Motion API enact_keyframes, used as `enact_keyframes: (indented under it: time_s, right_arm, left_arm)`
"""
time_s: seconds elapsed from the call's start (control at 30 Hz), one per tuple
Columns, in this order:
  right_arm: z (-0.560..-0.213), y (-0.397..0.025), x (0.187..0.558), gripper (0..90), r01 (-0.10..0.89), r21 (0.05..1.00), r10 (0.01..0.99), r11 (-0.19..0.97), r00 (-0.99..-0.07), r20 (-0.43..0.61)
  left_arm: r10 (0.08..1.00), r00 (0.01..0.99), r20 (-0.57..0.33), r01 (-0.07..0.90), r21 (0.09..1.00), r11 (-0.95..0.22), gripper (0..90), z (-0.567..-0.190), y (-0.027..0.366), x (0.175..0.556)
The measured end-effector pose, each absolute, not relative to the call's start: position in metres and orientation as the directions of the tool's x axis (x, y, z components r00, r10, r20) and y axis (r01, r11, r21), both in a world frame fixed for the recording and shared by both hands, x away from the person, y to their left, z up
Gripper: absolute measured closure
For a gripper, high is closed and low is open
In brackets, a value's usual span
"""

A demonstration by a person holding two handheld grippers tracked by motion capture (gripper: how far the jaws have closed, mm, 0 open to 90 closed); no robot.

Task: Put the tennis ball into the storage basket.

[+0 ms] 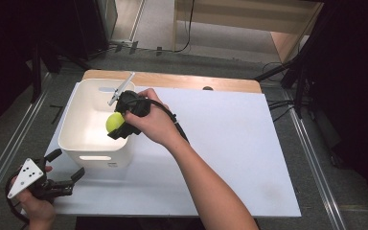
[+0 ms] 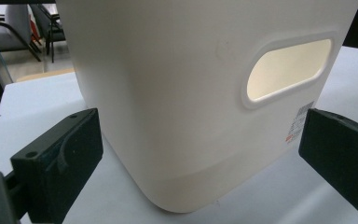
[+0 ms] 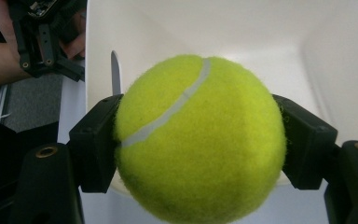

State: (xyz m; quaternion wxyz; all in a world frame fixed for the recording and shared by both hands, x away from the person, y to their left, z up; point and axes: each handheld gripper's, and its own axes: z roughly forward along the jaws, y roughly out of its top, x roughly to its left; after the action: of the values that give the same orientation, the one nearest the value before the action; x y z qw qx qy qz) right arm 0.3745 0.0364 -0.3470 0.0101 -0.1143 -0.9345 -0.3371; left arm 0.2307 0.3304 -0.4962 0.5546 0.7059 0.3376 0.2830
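So the right gripper (image 1: 117, 125) is clamping a fuzzy yellow-green tennis ball (image 1: 115, 121) between its two black jaws, and it's hanging just over the right rim of the white bin (image 1: 72, 143) in the left-centre of the high view; the ball is sitting above the bin's opening, not down inside it yet. Looks like the drop-off step is what's going on here; the next move probably calls for lowering a bit past the rim and spreading the jaws so the ball falls in rather than bouncing off the edge.

In the right gripper view the ball (image 3: 198, 140) is taking up the middle of the frame, felt nap all hairy with a pale curved seam running across it; the pads are pressing into both sides. The bin is smooth matte plastic with rounded corners and an oval handle cut-out (image 2: 286, 70) at the right of the left gripper view.

The left gripper (image 1: 69, 175) is idling at the lower left of the high view, jaws spread wide and holding nothing, pointing at the bin's near wall; a thin metal strip (image 1: 121, 88) is poking up at the bin's far rim.
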Motion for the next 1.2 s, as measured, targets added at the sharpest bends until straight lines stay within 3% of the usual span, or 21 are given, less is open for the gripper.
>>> enact_keyframes:
  time_s: [0.53,1.0,1.2]
  right_arm:
    - [-0.374,0.064,0.375,23.7,0.207,0.542,0.208,0.814,-0.976,0.059]
    - [-0.376,0.059,0.376,23.0,0.208,0.52,0.212,0.828,-0.976,0.054]
    - [-0.374,0.054,0.376,15.6,0.216,0.529,0.221,0.821,-0.974,0.054]
  left_arm:
    - [0.792,0.61,0.019,0.164,0.975,-0.15,0.0,-0.496,0.331,0.23]
    - [0.791,0.612,0.02,0.163,0.975,-0.151,0.0,-0.496,0.331,0.231]
    - [0.791,0.611,0.02,0.163,0.975,-0.151,0.0,-0.496,0.33,0.231]
